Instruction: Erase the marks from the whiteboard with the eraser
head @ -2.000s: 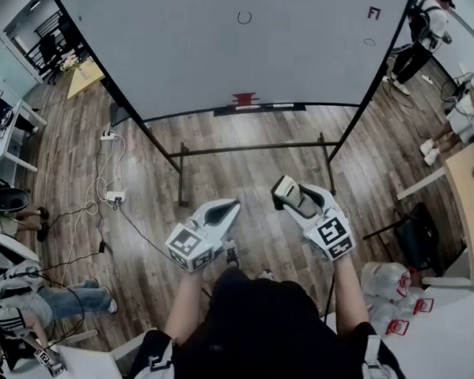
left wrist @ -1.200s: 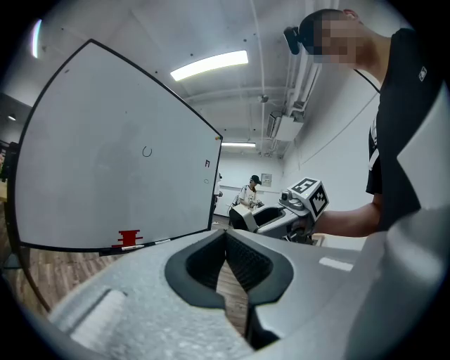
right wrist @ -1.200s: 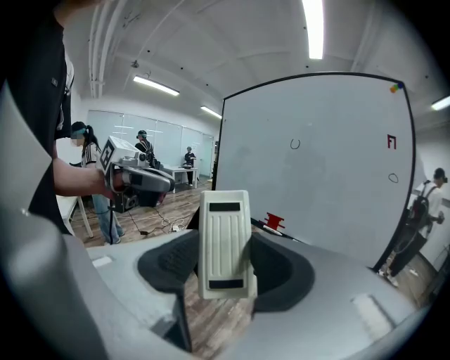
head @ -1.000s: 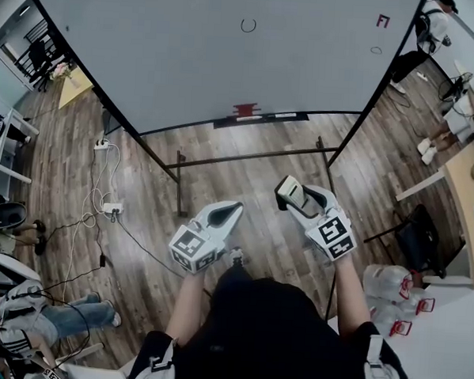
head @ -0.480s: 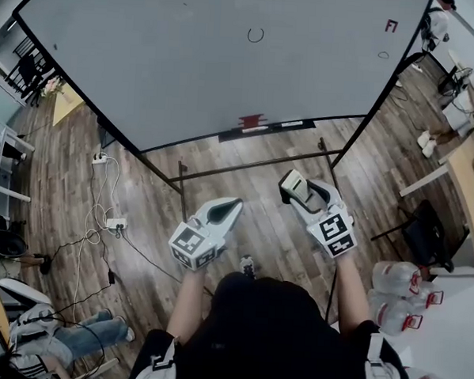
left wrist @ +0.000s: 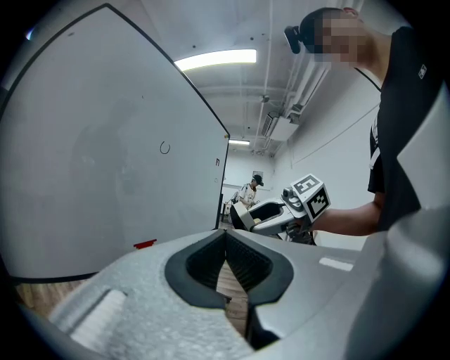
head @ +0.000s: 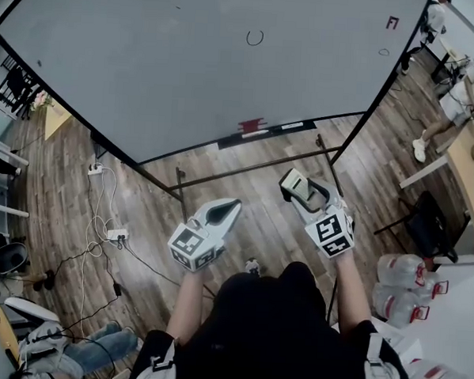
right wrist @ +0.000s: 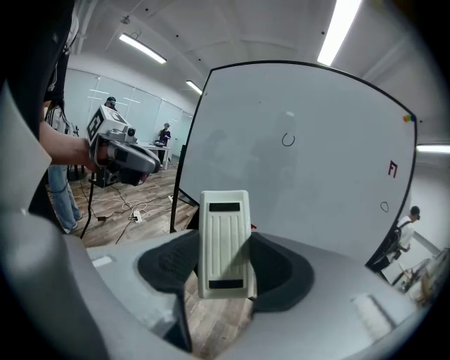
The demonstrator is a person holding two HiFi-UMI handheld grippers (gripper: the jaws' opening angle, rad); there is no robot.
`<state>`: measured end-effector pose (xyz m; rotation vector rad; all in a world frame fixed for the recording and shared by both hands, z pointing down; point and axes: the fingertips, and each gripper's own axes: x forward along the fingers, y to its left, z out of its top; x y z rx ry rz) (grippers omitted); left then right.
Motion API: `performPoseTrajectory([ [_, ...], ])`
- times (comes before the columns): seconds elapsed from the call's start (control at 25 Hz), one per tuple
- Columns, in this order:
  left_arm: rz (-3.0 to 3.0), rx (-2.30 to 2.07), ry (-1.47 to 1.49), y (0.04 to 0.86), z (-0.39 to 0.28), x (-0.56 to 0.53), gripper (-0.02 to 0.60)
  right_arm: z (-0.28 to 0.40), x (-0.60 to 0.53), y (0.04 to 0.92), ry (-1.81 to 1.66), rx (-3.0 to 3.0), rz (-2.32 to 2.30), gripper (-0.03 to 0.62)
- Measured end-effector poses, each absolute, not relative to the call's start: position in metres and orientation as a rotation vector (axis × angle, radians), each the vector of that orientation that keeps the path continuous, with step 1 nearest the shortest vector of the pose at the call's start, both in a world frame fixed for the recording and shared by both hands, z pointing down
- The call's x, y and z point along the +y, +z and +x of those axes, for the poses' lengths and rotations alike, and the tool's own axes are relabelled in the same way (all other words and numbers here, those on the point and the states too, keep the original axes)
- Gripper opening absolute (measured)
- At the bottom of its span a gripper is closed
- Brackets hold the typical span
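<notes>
Wood flooring (head: pixel 252 205) fills the middle of the head view, with the whiteboard (head: pixel 188 71) across the top, bearing a small circle (head: pixel 254 37) at upper centre and a red mark (head: pixel 392 23) at upper right. At centre right, the right gripper (head: pixel 291 187) has its fingers clamped on the pale eraser (right wrist: pixel 225 242), clear of the board. The left gripper (head: pixel 230 206), at centre, has its fingers pressed together on nothing.

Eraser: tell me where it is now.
The eraser is clamped in the right gripper, right of centre in the head view. It is held over the wood floor, short of the whiteboard.
</notes>
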<state>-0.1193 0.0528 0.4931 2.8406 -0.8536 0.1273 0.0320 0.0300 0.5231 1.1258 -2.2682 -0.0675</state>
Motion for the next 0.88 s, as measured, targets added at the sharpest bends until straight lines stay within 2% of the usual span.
performPoseTrajectory([
  [0.28, 2.823, -0.897, 0.146, 0.495, -0.105, 0.016, 0.011, 0.050, -0.016, 0.523, -0.141, -2.214, 1.117, 0.232],
  [0.88, 2.761, -1.112, 0.150, 0.487, -0.032, -0.069, 0.011, 0.120, -0.124, 0.512, -0.311, -2.217, 1.013, 0.232],
])
